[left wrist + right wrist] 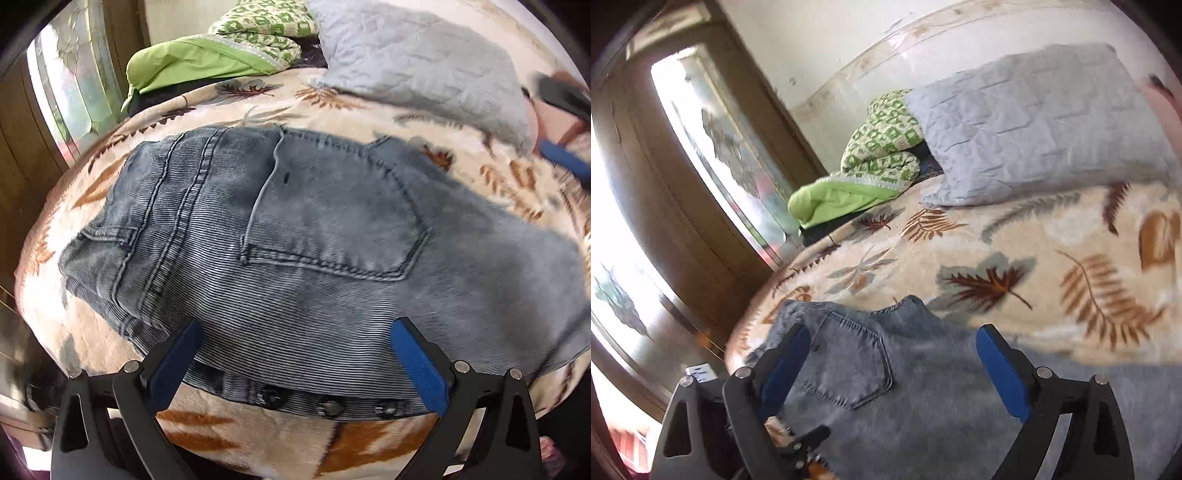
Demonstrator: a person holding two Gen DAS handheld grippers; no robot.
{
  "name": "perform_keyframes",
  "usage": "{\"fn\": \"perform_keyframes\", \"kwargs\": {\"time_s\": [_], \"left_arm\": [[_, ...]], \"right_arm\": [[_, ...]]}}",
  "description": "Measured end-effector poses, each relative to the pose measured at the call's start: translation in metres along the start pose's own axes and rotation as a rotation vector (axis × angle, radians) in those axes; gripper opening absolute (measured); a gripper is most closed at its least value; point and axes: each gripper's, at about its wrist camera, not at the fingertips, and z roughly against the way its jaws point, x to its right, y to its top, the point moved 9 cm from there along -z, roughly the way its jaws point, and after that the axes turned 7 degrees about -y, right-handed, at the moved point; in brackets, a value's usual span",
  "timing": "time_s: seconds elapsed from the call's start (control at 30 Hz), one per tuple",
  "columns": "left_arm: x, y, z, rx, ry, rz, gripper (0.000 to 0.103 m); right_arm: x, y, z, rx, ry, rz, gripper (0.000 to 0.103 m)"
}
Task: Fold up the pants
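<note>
Grey-blue corduroy pants (295, 236) lie folded lengthwise on a leaf-patterned blanket (258, 107), back pocket (332, 229) up, waistband with buttons at the near edge. My left gripper (295, 328) is open, its blue fingers (417, 362) hovering over the near waist part. In the right wrist view the pants (886, 387) lie below my right gripper (890, 339), which is open and empty above the pocket (849, 362). The right gripper also shows blurred at the far right of the left wrist view (565, 162).
A grey quilted pillow (1034, 125) and a green patterned quilt (879, 155) lie at the head of the bed. A wooden door with glass panels (713, 147) stands to the left, past the bed edge.
</note>
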Motion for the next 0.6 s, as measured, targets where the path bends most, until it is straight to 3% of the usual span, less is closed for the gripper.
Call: {"fn": "perform_keyframes", "kwargs": {"time_s": [0.1,0.17,0.23,0.3,0.5,0.57,0.6], "left_arm": [[0.002,-0.001,-0.002,0.010,0.007,-0.036,0.102],[0.002,-0.001,-0.004,0.004,-0.008,-0.031,0.102],[0.002,-0.002,-0.007,-0.002,-0.014,-0.031,0.102],[0.001,-0.001,-0.008,-0.004,-0.016,-0.044,0.102],[0.001,0.000,-0.010,-0.022,-0.045,-0.044,0.102],[0.001,0.000,-0.010,-0.023,-0.050,-0.051,0.102],[0.001,0.000,-0.010,-0.024,-0.054,-0.053,0.102]], "right_arm": [[-0.005,0.002,-0.050,-0.135,-0.070,0.079,0.091],[-0.003,0.004,-0.076,-0.189,-0.115,0.101,0.083],[-0.001,-0.001,-0.095,-0.247,-0.111,0.103,0.066],[0.002,-0.007,-0.109,-0.297,-0.124,0.133,0.059],[-0.006,-0.010,-0.145,-0.370,-0.119,0.215,0.058],[-0.005,-0.016,-0.157,-0.407,-0.138,0.255,0.049],[-0.005,-0.019,-0.162,-0.430,-0.138,0.264,0.035]]}}
